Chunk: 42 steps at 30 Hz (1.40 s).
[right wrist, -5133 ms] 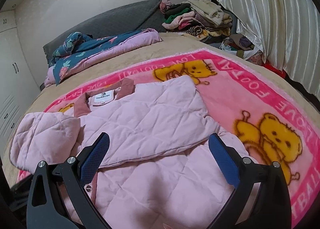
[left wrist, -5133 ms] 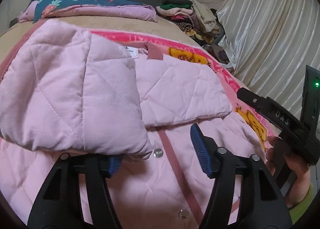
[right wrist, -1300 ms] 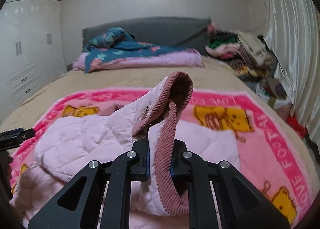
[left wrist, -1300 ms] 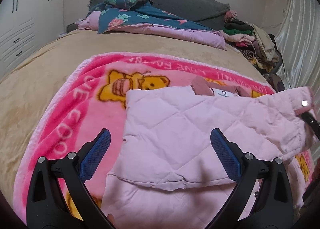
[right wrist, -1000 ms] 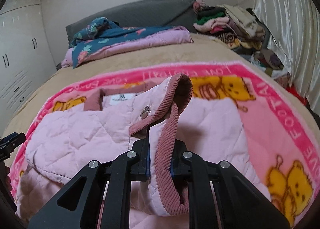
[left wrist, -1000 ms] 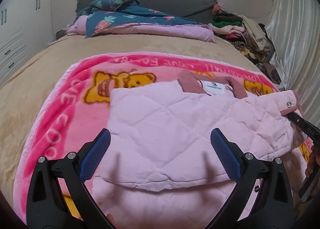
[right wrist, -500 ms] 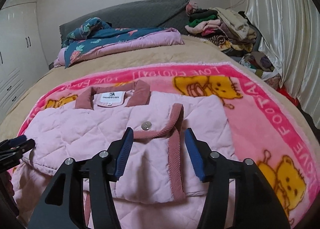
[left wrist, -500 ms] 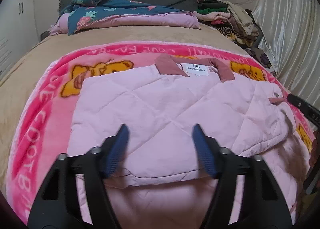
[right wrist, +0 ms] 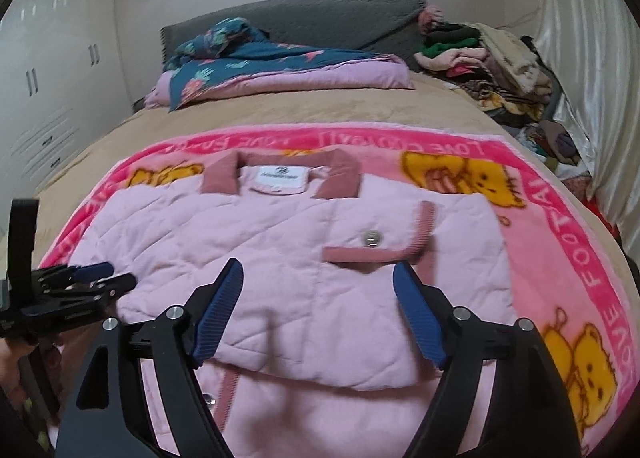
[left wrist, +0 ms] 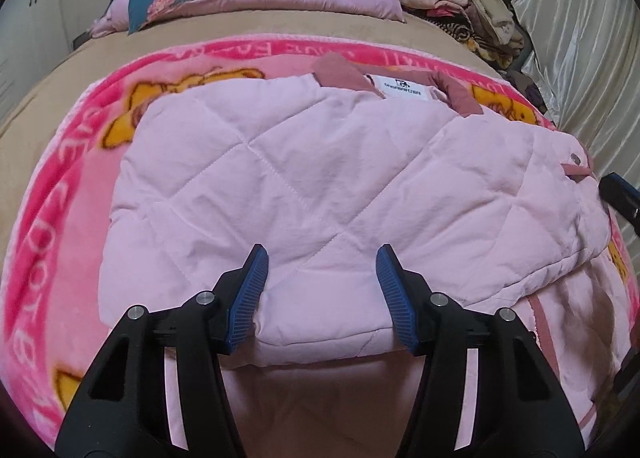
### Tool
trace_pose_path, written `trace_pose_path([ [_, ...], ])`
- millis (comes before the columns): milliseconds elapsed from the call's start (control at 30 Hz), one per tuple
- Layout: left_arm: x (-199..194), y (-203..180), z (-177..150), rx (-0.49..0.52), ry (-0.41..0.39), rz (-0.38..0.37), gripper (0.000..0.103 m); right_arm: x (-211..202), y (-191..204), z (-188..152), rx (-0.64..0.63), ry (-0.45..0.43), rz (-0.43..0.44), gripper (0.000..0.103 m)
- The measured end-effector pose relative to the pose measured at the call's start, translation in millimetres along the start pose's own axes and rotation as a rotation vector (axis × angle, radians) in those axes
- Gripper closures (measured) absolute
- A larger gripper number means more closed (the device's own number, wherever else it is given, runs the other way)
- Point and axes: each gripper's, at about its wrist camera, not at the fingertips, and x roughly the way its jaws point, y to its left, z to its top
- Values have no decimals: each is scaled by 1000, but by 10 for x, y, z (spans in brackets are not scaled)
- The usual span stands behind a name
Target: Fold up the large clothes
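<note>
Hovering with both the left gripper (left wrist: 320, 290) and right gripper (right wrist: 318, 310) part-open and empty, you have the quilted pink jacket (right wrist: 280, 258) lying crosswise just ahead, its hem nearest you.

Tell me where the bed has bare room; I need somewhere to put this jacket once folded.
Bare: the tan bedspread between the pink bear blanket and the floral quilt. Crowded: the clothes pile by the curtain, and the blanket's middle under the pink jacket.
</note>
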Motion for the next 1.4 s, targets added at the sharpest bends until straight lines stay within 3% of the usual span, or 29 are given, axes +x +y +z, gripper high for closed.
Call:
trace_pose_path([
  [100,0,19,-10,-6,2,-4,54,78,84,-8,-22,30,5,24],
  [267,3,19,-10,-8,2,-5,54,405,87,-113,-38,157,-69,24],
  [433,0,13,-12,-6,3,-5,54,634,-22,-271,20,196,-58,16],
  [700,-91,-20,-11,-13,-6,-5,50,468,-65,-312,105,155,-35,15],
  [1100,-347,-132,13,-16,-15,-46,20,-42,-134,-344,202,53,2,5],
  [1167,-390,-146,9,-22,-10,-62,9,-104,-151,-359,212,48,4,4],
  [1400,-478,-194,-20,-26,-6,-54,9,-241,-161,-387,222,33,7,4],
])
